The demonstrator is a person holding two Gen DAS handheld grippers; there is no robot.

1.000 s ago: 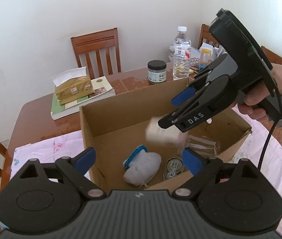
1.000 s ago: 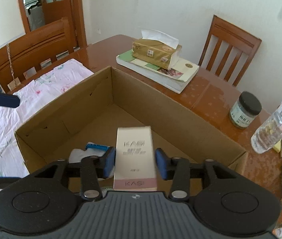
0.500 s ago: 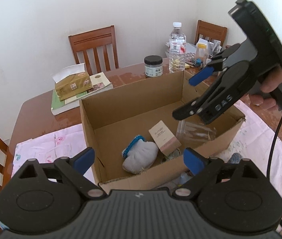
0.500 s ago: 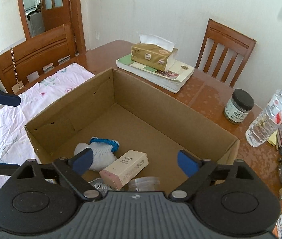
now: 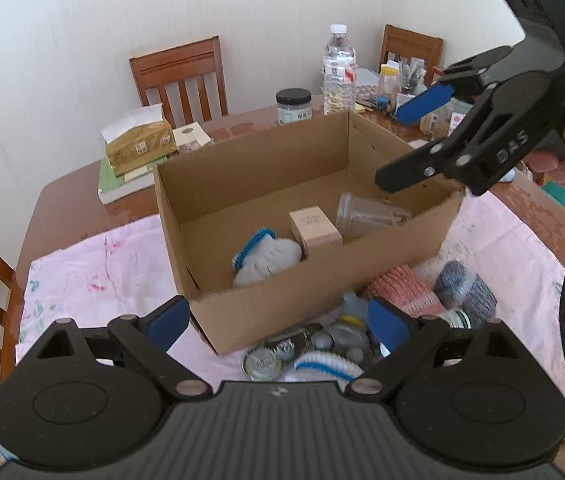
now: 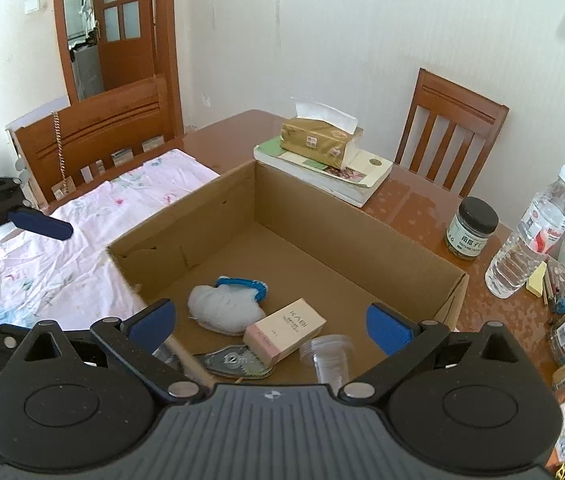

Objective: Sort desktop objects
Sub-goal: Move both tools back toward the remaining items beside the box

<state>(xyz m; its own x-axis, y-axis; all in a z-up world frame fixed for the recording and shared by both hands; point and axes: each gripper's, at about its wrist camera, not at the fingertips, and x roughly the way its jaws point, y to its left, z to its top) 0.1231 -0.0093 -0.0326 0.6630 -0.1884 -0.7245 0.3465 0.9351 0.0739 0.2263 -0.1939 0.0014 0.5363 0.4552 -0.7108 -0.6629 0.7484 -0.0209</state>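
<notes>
Both claws gape empty, right gripper (image 6: 270,322) above the cardboard box (image 6: 362,220) at frame centre where the small carton (image 6: 284,330) lies, left gripper (image 5: 278,322) over unsorted clutter (image 5: 422,296) lower right, probably next pick.

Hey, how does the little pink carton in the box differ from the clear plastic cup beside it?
The pink carton is an opaque, printed rectangular block; the clear cup is see-through, round and unprinted. The carton rests against the white glove, while the cup lies on the carton's other side. Both lie on their sides in the cardboard box.
</notes>
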